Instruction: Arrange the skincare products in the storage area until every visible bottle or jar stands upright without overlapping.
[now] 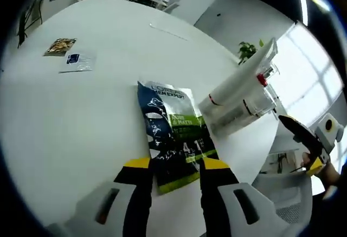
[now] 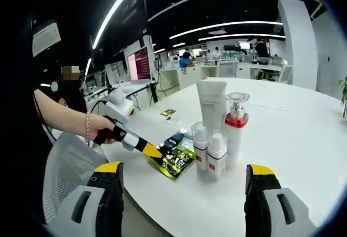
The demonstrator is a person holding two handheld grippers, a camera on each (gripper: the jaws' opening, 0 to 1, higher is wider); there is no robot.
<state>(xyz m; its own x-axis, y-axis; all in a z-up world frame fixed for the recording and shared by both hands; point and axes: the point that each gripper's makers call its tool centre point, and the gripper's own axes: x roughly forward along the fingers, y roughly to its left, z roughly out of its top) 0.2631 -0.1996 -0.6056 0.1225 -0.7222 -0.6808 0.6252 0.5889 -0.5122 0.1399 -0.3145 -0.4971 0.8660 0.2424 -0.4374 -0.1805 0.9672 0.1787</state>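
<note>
A dark blue and green sachet lies flat on the white round table. My left gripper has its jaws partly apart, straddling the sachet's near end. Beside the sachet stand a white tube and a clear pump bottle with a red collar. In the right gripper view the tube, pump bottle and two small white bottles stand upright in a cluster. The left gripper touches the sachet there. My right gripper is wide open, short of the table edge.
Two small flat packets lie farther out on the table. A grey mesh chair stands at the table's near edge. A person's hand holds the left gripper. The right gripper hangs beyond the table rim.
</note>
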